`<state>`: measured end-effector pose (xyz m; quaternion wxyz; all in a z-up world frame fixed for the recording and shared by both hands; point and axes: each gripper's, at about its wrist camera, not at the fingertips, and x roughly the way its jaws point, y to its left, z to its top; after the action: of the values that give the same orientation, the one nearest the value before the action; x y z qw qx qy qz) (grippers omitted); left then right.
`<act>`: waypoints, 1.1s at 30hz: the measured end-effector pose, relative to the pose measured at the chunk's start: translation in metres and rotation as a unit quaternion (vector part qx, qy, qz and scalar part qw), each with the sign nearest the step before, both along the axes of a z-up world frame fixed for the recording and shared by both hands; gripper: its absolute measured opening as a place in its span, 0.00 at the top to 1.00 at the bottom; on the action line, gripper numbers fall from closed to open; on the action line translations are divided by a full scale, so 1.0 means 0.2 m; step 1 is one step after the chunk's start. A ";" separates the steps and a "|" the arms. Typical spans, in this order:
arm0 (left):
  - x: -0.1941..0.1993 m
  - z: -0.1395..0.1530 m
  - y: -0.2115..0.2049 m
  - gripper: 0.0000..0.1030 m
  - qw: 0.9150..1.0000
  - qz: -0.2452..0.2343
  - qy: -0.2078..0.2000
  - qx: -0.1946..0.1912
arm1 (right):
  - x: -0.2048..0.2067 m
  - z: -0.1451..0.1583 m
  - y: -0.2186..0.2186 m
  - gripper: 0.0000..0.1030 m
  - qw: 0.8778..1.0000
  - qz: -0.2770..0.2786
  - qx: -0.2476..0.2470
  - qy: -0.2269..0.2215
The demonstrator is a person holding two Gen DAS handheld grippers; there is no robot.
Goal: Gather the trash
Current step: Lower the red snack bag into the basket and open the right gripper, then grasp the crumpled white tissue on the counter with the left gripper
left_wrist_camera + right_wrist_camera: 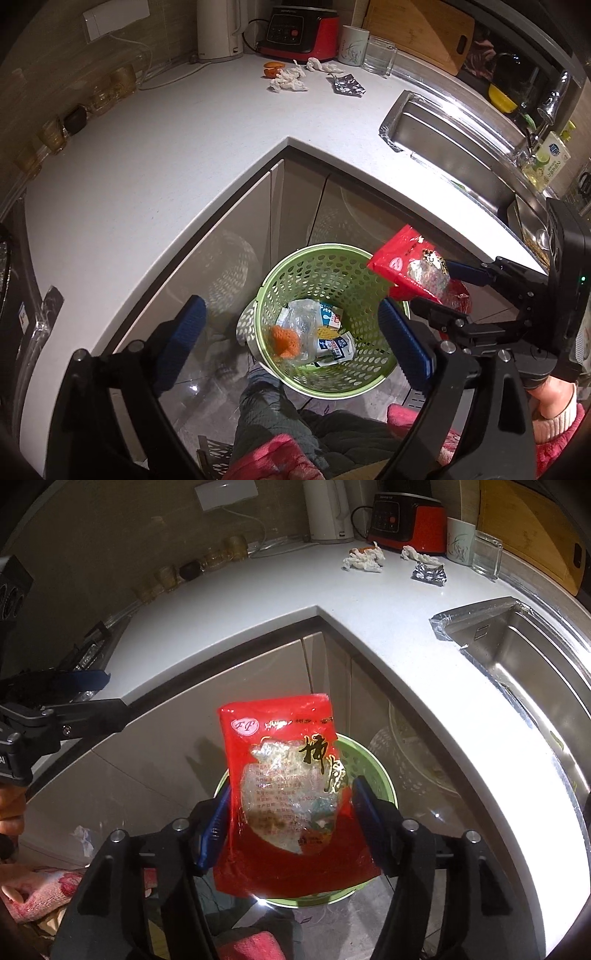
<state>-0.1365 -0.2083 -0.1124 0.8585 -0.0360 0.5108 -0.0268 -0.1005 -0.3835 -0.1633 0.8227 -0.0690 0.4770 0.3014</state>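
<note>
The right gripper [288, 830] has its blue-padded jaws partly closed around a flat red plastic snack bag with a clear window [284, 775], pinching it by the lower half so the bag stands up between the fingers and hangs above the round green perforated plastic waste basket [317, 317] on the floor. From the left wrist view the bag sits over the basket's right rim rather than its centre, so I judge a release here could let it catch the edge; a small move inward looks wise before opening. The left gripper [295, 339] is wide open and holds nothing, poised over the basket mouth, probably parked out of the way while the other side drops its load. Inside the basket lie a crumpled clear plastic wrapper, some white and blue printed packets [332, 339] and an orange scrap [284, 341], which suggests the job is well under way. More rubbish waits on the white L-shaped counter [166, 155]: crumpled white tissues [288, 79], a piece of orange peel [274, 68] just beside them, and a crushed silver foil wrapper [347, 85], all grouped near the red and black kitchen appliance [299, 33] at the back wall and well apart from the stainless steel sink [454, 147].
</note>
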 end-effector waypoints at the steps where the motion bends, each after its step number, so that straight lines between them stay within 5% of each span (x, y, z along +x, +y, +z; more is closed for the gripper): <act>1: 0.00 0.00 0.00 0.13 1.000 0.002 0.000 -0.001 | 0.00 0.01 0.00 0.26 1.000 -0.001 0.000 0.000; 4: 0.00 0.01 0.01 0.12 1.000 0.007 -0.001 -0.005 | -0.01 0.04 -0.01 0.14 1.000 -0.006 0.004 -0.009; 17: 0.10 0.09 0.03 0.08 1.000 0.013 -0.015 0.000 | 0.09 0.26 -0.10 0.03 0.997 -0.061 0.025 -0.044; 33: 0.92 0.21 0.13 0.08 0.998 -0.027 -0.061 0.008 | 0.66 0.45 -0.14 0.02 0.978 -0.181 0.039 -0.094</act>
<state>0.0478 -0.1821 -0.0702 0.8871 -0.0137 0.4589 -0.0479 0.0310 -0.4119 -0.0727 0.9069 0.0222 0.3901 0.1577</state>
